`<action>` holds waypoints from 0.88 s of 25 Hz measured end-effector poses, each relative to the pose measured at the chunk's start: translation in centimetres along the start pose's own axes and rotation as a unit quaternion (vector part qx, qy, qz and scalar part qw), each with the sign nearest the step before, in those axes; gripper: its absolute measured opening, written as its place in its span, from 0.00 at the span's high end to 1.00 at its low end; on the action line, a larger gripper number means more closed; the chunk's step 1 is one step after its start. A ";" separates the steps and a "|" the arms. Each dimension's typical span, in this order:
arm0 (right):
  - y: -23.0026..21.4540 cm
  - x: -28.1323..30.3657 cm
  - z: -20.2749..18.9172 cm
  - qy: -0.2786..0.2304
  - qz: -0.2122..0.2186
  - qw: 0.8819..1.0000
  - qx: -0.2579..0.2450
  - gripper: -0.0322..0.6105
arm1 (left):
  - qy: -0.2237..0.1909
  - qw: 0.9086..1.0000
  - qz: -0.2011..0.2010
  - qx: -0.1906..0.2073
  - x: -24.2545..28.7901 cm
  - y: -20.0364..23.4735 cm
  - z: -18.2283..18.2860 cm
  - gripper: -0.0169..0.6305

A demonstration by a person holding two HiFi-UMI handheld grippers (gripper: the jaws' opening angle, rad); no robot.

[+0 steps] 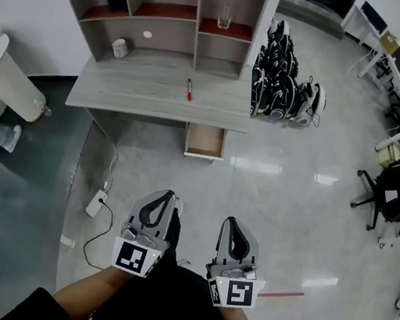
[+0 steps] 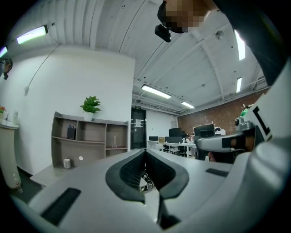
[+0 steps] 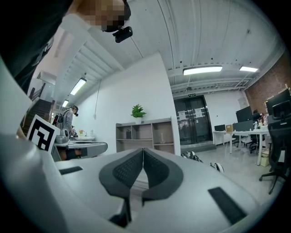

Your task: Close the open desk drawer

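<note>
Tongs at lower centre: left gripper (image 1: 164,197) and right gripper (image 1: 234,223), jaws pressed together, empty. Open drawer (image 1: 205,140) at upper centre under grey wood-grain desk (image 1: 150,93), well apart from both; probably empty, too small to tell. Risk: an off-centre push skews it, and the power strip (image 1: 96,203) cable at lower left could snag feet. Glossy floor (image 1: 291,210), open office.

The desk drawer (image 1: 205,140) stands pulled out from under the right end of the grey wood-grain surface (image 1: 142,95). It sits upper centre in the head view, its pale brown inside showing.
</note>
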State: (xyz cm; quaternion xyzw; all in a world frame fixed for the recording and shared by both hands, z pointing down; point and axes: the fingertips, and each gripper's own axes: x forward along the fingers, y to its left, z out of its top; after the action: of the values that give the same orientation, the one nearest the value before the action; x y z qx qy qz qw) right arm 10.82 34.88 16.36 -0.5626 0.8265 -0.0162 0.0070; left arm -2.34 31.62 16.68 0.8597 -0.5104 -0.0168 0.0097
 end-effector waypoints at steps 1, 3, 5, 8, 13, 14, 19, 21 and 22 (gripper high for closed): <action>-0.4 1.3 -0.2 0.005 0.002 1.000 0.000 0.92 | -0.001 1.000 0.000 -0.007 1.0 0.7 -0.1 0.95; -0.8 4.2 -0.6 0.017 0.008 1.000 0.005 0.92 | 0.004 1.000 -0.005 -0.013 2.8 2.1 -0.5 0.95; -1.1 6.9 -0.7 0.029 0.011 0.999 0.004 0.92 | 0.009 1.000 -0.006 -0.015 4.6 3.9 -0.9 0.95; -1.7 10.6 -1.1 0.044 0.017 0.999 -0.005 0.92 | 0.012 1.000 0.009 -0.018 7.4 6.7 -1.5 0.95; -2.2 16.1 -2.3 0.061 0.026 0.998 -0.013 0.92 | 0.014 0.999 0.034 -0.033 10.5 10.9 -2.2 0.95; -2.3 17.1 -2.7 0.065 0.027 0.997 -0.015 0.92 | 0.017 0.999 0.033 -0.034 11.0 11.6 -2.4 0.95; -3.7 21.5 -4.7 0.091 0.016 0.995 -0.024 0.92 | 0.036 0.998 0.023 -0.037 13.8 14.8 -4.0 0.95; -4.3 22.6 -5.1 0.096 0.007 0.995 -0.026 0.92 | 0.039 0.998 0.017 -0.039 14.8 15.7 -4.6 0.95; -4.6 23.2 -5.3 0.098 0.003 0.995 -0.028 0.92 | 0.041 0.998 0.014 -0.040 15.3 16.1 -4.9 0.95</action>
State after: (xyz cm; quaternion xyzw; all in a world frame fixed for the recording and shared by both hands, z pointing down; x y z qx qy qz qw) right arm 6.43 11.76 21.97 -0.5560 0.8249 -0.0480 -0.0896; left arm -8.97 10.49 21.82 0.8513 -0.5205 -0.0024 0.0652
